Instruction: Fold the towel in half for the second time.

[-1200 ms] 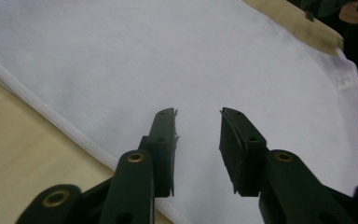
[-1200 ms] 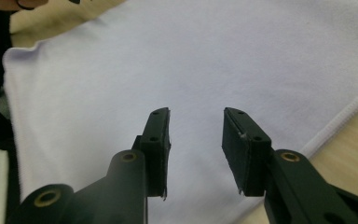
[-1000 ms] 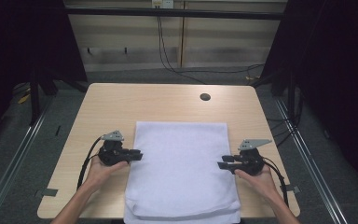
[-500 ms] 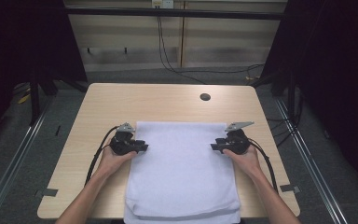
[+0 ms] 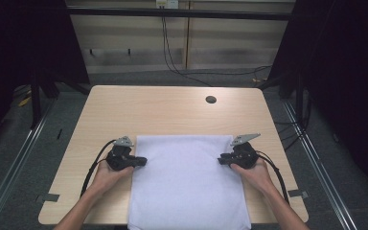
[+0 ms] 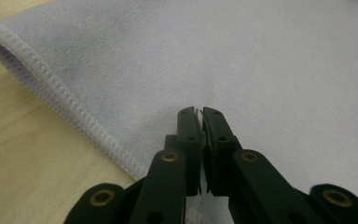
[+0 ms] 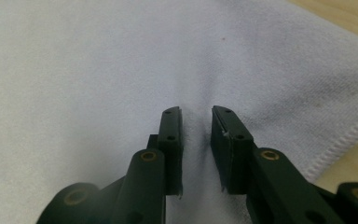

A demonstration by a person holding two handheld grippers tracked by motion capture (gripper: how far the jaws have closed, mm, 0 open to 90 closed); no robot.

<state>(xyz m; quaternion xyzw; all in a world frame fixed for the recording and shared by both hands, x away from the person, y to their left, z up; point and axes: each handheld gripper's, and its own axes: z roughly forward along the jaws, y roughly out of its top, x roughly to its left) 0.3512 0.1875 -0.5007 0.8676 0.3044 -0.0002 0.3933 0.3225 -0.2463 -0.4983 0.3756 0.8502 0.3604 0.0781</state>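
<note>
A white towel [image 5: 187, 182] lies flat on the near half of the wooden table [image 5: 172, 110], its near end hanging over the front edge. My left gripper [image 5: 141, 162] reaches in at the towel's left hem near the far corner. In the left gripper view its jaws have just been closing, and the left gripper [image 6: 200, 112] now pinches a bit of towel [image 6: 261, 60]. My right gripper [image 5: 223, 160] rests on the right hem. Its jaws have also been closing, but the right gripper [image 7: 196, 112] keeps a gap, with a ridge of towel [image 7: 74, 70] rising in it.
A small dark hole [image 5: 211, 99] marks the tabletop at the far right. Bare wood stretches beyond the towel's far edge. Cables trail from both grippers back along the forearms. Dark frames and floor rails flank the table.
Both hands went forward along the towel's sides, then came back a little toward the near edge. The towel's far edge now lies nearer. Both pairs of jaws have narrowed.
</note>
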